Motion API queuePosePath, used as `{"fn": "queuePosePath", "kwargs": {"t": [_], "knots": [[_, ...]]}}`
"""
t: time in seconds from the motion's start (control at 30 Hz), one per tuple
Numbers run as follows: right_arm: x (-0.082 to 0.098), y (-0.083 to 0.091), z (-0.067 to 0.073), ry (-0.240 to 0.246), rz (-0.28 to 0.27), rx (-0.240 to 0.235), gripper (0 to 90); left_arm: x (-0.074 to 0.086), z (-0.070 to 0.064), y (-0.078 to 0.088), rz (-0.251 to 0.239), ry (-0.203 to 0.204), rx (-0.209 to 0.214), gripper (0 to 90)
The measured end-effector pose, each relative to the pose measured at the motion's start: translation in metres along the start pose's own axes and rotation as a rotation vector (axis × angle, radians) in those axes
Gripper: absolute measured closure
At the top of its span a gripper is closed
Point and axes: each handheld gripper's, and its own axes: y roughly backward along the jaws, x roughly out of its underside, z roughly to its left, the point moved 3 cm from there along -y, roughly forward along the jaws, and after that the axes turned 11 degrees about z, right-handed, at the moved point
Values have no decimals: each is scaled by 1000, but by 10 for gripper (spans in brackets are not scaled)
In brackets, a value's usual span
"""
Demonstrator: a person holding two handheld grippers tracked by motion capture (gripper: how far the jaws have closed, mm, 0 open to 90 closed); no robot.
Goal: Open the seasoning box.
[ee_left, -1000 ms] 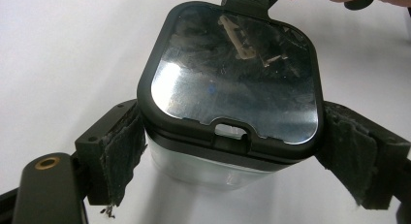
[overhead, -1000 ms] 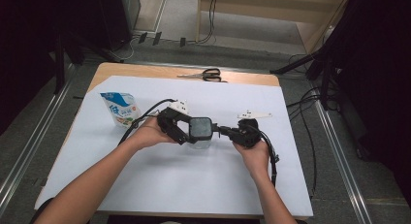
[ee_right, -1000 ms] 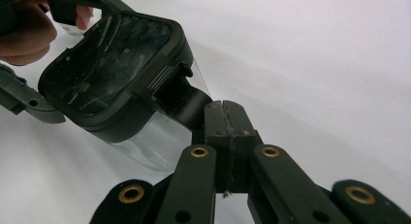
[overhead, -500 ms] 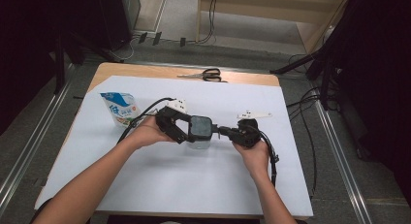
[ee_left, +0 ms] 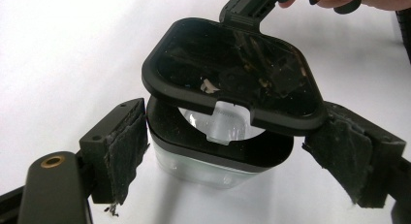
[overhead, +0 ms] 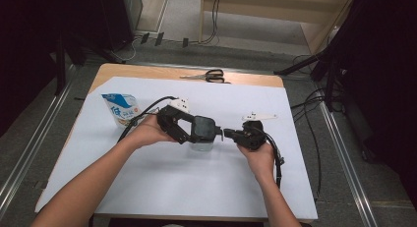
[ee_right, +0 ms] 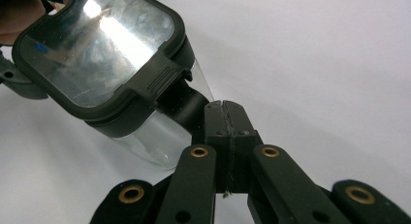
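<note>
Mid-bench, on the white sheet [overhead: 162, 187]: a clear box [ee_left: 203, 161] with a black rim and a hinged black lid [ee_left: 232, 71].

Lid: tilted up off the rim, its front edge with the clear latch tab hanging over the opening. Dark glossy pane, a few crumbs or flecks on it. In the right gripper view the pane catches the light.

Left gripper [overhead: 189, 128]: jaws stand open, one pad either side of the box in the left gripper view. Left pad [ee_left: 123, 151] just beside the box wall; right pad close to the lid's corner. Cannot tell whether either one touches.

Right gripper [overhead: 231, 135]: jaws closed flat together, tips at the box's black rim under the raised lid. Whether they pinch a tab of the lid or only press there, cannot tell. In the left gripper view it comes in from the far edge of the lid.

Elsewhere on the bench: a blue-and-white carton [overhead: 121, 109] to the left, near the left wrist; scissors [overhead: 209, 75] at the far edge, well apart from the box.
</note>
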Motion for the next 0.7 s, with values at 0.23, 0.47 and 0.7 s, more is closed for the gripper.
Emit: {"fn": "queuePosePath", "kwargs": {"t": [0.23, 0.47, 0.7], "knots": [[4, 0, 4, 11, 17, -9, 900, 0, -3, 10, -25, -13, 34, 275], [6, 0, 5, 11, 27, -12, 900, -2, -5, 13, -25, -40, 67, 421], [7, 0, 4, 8, 37, -12, 900, 2, -5, 15, -2, -49, 115, 587]]}}
